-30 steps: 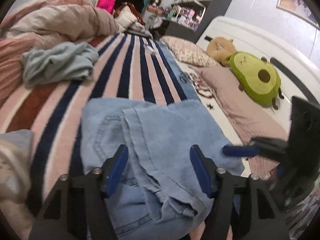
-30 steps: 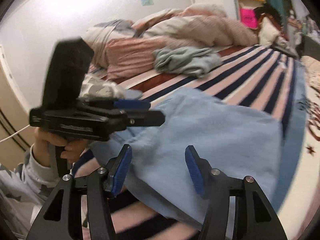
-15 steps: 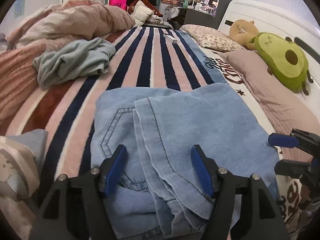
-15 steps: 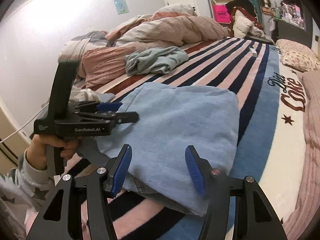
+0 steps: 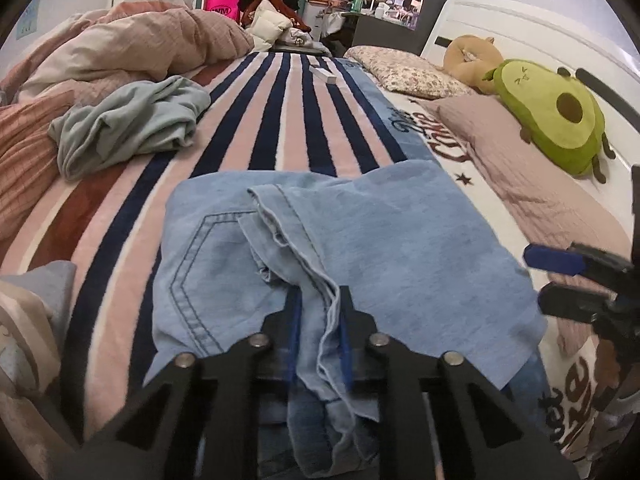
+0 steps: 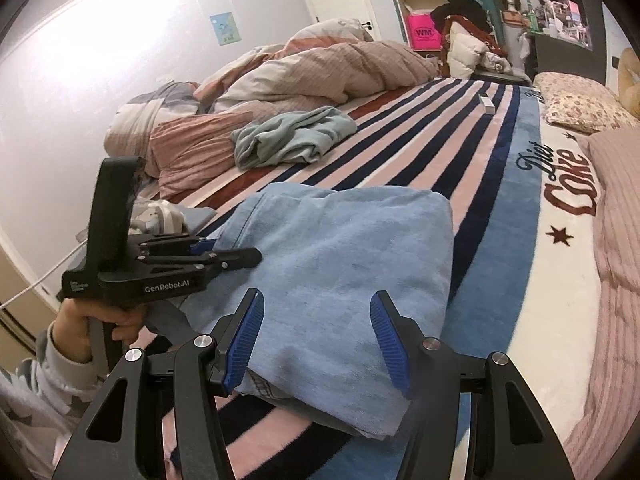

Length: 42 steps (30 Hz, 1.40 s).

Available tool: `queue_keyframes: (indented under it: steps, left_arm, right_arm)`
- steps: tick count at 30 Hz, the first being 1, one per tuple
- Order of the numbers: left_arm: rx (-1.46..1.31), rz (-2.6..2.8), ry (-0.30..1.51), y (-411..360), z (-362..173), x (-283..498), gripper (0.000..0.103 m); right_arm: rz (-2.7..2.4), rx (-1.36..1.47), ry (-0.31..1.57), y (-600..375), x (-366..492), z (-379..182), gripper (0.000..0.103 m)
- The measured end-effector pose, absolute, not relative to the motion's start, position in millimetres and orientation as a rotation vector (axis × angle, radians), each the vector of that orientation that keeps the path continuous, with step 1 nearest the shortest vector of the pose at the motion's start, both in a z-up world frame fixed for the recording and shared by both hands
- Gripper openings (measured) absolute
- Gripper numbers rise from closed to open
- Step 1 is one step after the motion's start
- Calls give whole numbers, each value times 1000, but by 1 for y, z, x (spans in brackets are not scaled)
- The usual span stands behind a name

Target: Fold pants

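- on the striped blanket, near its front edge: light blue jeans folded into a thick flat bundle, back pocket stitching up on the left side.
- across the middle of the bundle: a loose hemmed edge running from the far side toward the camera, bunched into a ridge.
- at the near end of that ridge: left gripper, jaws closing, blue pads pressed onto the denim fold from both sides.
- over the right front corner of the jeans: right gripper, jaws spread about halfway, denim lying below and between the pads, no pinch seen.
- at the left in the right wrist view: a hand in a pale sleeve around the left gripper's handle.
- farther up the blanket, well apart from the jeans: a crumpled grey-green garment.
- along the right side: a pink pillow with an avocado plush toy on it.
- behind, at the left: a heap of pink bedding.
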<state>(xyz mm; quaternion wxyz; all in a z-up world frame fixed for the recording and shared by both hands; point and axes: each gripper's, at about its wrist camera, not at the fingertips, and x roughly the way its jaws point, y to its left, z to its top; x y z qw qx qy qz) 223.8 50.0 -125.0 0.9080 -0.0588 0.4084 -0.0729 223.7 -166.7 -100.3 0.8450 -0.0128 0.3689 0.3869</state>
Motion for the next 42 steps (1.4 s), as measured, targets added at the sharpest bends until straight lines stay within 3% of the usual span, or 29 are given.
queue_keyframes:
  steps: [20, 30, 33, 36, 38, 42]
  left_arm:
    - [-111, -132, 681, 68, -76, 184, 8]
    - [-168, -51, 757, 110, -111, 192, 8]
    - [-165, -48, 794, 110, -130, 198, 13]
    - [-179, -42, 802, 115, -137, 202, 26]
    - [-196, -40, 812, 121, -140, 202, 40]
    - [-226, -65, 834, 129, -143, 206, 47]
  right_arm:
    - [756, 33, 821, -171, 235, -100, 51]
    - [728, 14, 852, -150, 246, -105, 54]
    - [713, 14, 878, -146, 252, -116, 59]
    - [711, 26, 899, -146, 258, -124, 63]
    - [710, 42, 906, -148, 262, -126, 68]
    - [724, 76, 920, -152, 271, -130, 75]
